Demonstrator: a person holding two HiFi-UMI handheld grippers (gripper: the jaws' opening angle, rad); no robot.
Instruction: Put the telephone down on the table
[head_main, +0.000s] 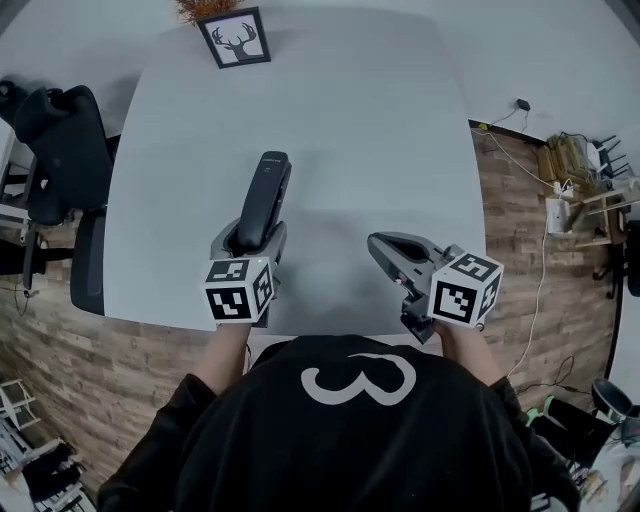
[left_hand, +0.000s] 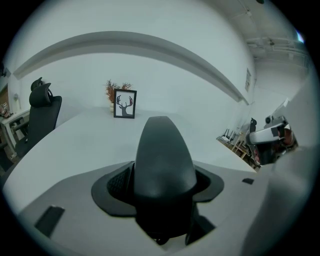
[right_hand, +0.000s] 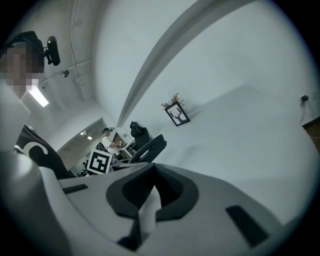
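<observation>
One slim, glossy black telephone, clamped lengthwise in left gripper, pointing to 12 o'clock over grey table; print unreadable. At 3 o'clock, right gripper, jaws together, empty.

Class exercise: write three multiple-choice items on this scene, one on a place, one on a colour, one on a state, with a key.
1. Where does the framed deer picture stand? A on the chair; B at the far edge of the table; C on the floor.
2. What colour is the telephone? A white; B red; C black.
3. What is the telephone's state? A lying free on the table; B clamped in the left gripper; C lying on the floor.
Key: 1 B, the head view shows it there; 2 C, dark in both views; 3 B, the jaws press its sides.
</observation>
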